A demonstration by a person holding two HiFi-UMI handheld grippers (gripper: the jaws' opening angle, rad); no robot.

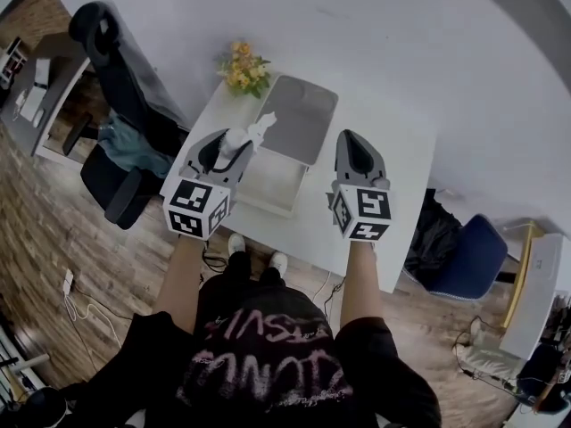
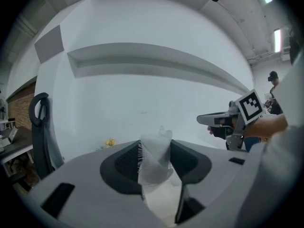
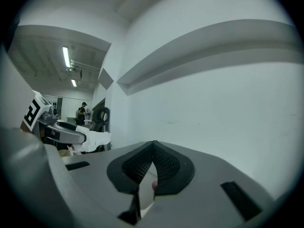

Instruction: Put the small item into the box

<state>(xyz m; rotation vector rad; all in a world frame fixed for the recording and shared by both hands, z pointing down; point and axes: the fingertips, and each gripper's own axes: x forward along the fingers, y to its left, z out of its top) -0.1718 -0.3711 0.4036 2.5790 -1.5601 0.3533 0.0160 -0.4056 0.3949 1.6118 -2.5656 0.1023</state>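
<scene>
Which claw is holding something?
The left claw: a white mesh piece is pinched between its jaws. The right claw is closed on nothing.

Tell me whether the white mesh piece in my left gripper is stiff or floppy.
Probably floppy: the white mesh piece bunches and folds between the jaws of the left gripper, with a frayed edge. It is likely very light, since it stands up above them unsupported. Its loose threads might snag when released over the box.

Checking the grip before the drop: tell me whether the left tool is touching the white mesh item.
Touching. The left gripper view shows the white mesh item pinched between both jaws of the left tool.
</scene>
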